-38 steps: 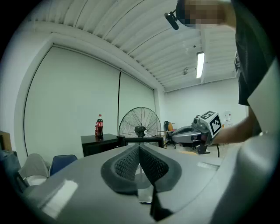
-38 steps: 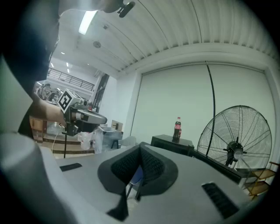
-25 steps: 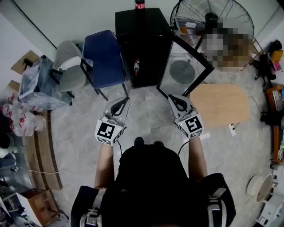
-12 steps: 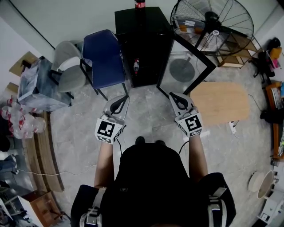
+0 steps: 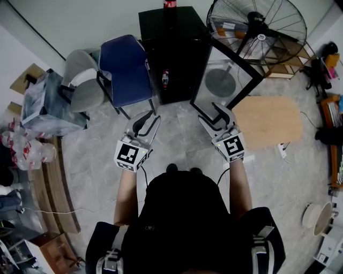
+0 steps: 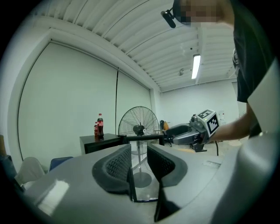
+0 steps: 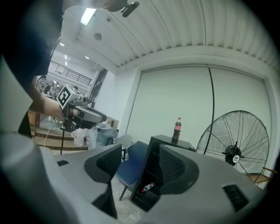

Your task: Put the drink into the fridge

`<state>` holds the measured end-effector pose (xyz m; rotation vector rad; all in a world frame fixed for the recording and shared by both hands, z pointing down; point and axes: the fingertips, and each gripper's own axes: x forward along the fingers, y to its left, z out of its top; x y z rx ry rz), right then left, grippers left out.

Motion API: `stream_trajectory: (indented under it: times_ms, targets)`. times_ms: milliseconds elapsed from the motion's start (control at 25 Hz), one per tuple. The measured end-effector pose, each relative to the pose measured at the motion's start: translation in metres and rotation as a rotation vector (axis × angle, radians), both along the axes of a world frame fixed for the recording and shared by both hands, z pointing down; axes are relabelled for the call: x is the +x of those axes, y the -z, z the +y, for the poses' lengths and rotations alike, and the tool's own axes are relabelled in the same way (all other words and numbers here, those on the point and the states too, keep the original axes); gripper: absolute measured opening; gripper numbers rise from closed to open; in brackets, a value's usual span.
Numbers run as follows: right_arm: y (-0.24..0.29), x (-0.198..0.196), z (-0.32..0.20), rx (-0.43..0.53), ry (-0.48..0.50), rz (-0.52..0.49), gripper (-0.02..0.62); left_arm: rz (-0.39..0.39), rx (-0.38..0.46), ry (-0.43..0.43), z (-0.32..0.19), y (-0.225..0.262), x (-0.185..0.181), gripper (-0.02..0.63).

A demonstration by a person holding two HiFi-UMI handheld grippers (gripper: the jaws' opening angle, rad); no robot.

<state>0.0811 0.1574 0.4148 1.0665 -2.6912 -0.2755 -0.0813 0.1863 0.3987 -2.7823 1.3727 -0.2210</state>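
Drink [image 5: 169, 4] atop black fridge [image 5: 177, 37]

Glossy fridge [image 5: 174, 29], wooden table [image 5: 266, 122]

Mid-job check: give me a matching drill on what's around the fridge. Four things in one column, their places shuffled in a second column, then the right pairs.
Things:
1. standing bottle
2. lying bottle
3. blue chair
4. fan

Places, as the head view shows them:
A. left of the fridge
B. inside the fridge
C. right of the fridge
D. on top of the fridge

Pairs: 1-D, 2-B, 3-A, 4-C
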Motion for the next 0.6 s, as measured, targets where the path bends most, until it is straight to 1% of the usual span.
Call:
stream_trajectory:
  times_ms: [40, 160, 320, 480, 600]
  targets:
    - [-0.001, -0.002, 0.0, 0.001, 0.001, 0.003, 0.276, 0.001, 0.007, -0.014, 0.001, 0.001, 0.001, 0.121]
    - [-0.003, -0.006, 0.001, -0.004, 0.002, 0.003, 0.288, 0.002, 0.023, -0.037, 0.001, 0.003, 0.0, 0.159]
    - [-0.005, -0.015, 0.001, -0.001, 0.001, 0.015, 0.306, -0.003, 0.024, -0.056, -0.001, 0.002, -0.004, 0.208]
    - [-0.009, -0.021, -0.001, -0.013, -0.014, 0.016, 0.311, -0.012, 0.018, -0.063, -0.003, -0.001, -0.011, 0.227]
    - [-0.011, -0.025, -0.002, -0.015, -0.027, 0.012, 0.311, -0.017, 0.018, -0.069, -0.005, -0.002, -0.017, 0.227]
